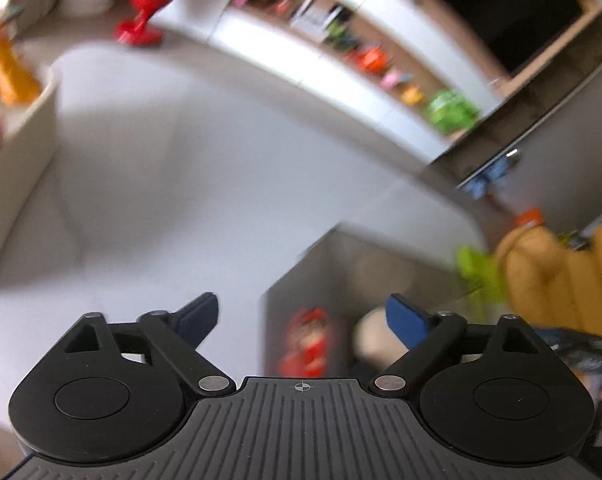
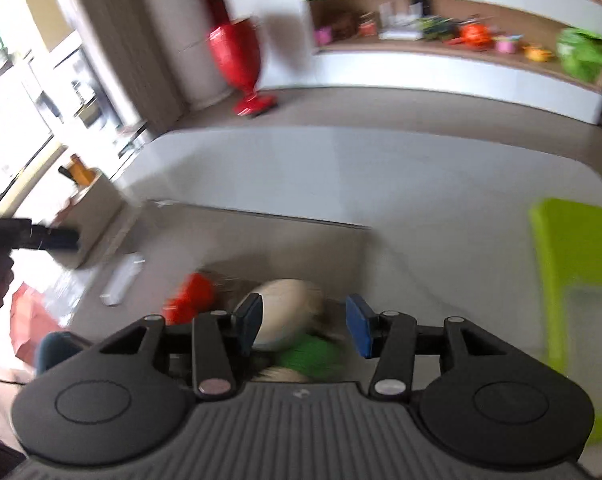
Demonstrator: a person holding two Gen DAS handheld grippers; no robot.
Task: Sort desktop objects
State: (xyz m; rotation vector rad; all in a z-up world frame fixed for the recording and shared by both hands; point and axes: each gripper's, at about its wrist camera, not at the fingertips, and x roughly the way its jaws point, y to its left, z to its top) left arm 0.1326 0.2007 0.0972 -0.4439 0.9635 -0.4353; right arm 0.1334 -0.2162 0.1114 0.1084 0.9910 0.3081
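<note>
Both views are blurred by motion. My left gripper (image 1: 301, 316) is open and empty above the white table (image 1: 189, 168), near a grey box (image 1: 341, 264) that holds a red item (image 1: 309, 340) and a cream round item (image 1: 371, 340). My right gripper (image 2: 305, 322) is open and empty just above the same grey box (image 2: 285, 240), over a cream round object (image 2: 285, 312), a green item (image 2: 313, 356) and a red item (image 2: 191, 296). The left gripper shows at the left edge of the right wrist view (image 2: 57, 238).
A beige bin (image 1: 25, 128) with an orange bottle (image 1: 7, 68) stands on the table's left. A white flat item (image 2: 121, 280) lies by the grey box. A lime-green chair (image 2: 577, 264), a red floor vase (image 2: 239, 60) and a shelf unit (image 2: 453, 68) stand beyond.
</note>
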